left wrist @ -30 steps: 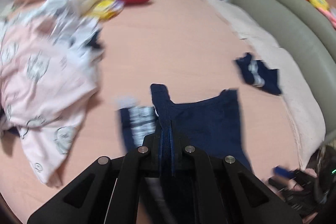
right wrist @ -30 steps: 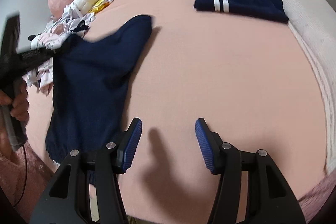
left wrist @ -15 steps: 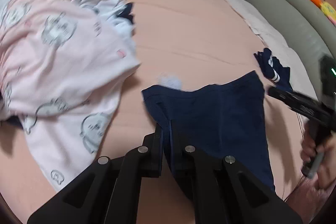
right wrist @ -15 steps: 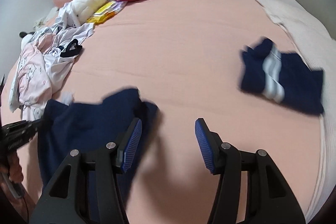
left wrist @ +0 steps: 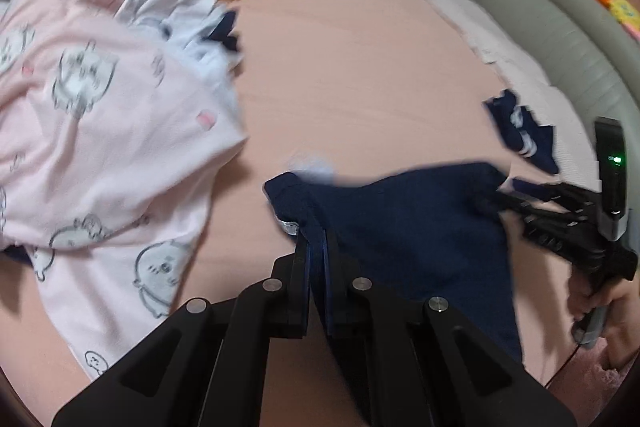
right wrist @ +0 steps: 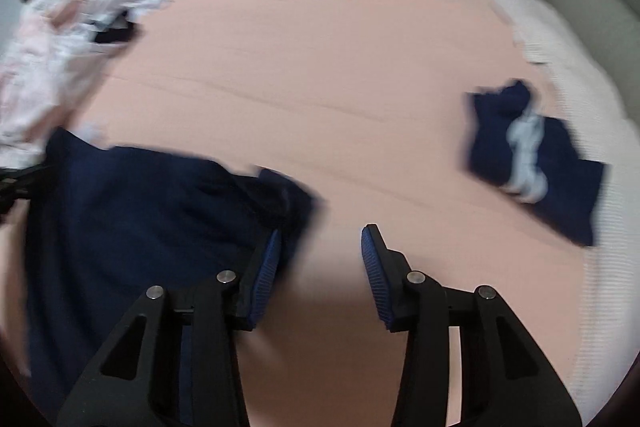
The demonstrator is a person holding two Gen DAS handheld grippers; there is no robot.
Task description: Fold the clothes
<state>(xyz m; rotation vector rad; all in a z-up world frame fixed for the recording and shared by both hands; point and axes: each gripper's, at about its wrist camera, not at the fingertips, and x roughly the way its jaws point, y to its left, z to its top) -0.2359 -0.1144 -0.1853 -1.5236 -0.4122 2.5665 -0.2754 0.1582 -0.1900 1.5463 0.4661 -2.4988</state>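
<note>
your left gripper (left wrist: 316, 247) is clamped shut on a corner of the navy garment (left wrist: 408, 227), which lies spread on the pink bed sheet (left wrist: 360, 59), near its front edge. your right gripper (right wrist: 320, 259) sits at the garment's opposite corner with its jaws closing; in its own view the cloth lies against the left pad and the gap between the pads looks empty.

to do this step well, i judge you should slide the right gripper further over the corner so both pads close on cloth, then keep the edge between your two grippers taut before folding.

hard to make out: both views are blurred by motion, so you cannot tell what kind of garment it is or whether it lies flat. its near part is hidden behind the gripper bodies. a second navy piece with white stripes (right wrist: 528, 155) lies well apart to the right, and a heap of pink printed clothes (left wrist: 100, 131) sits at the left.
</note>
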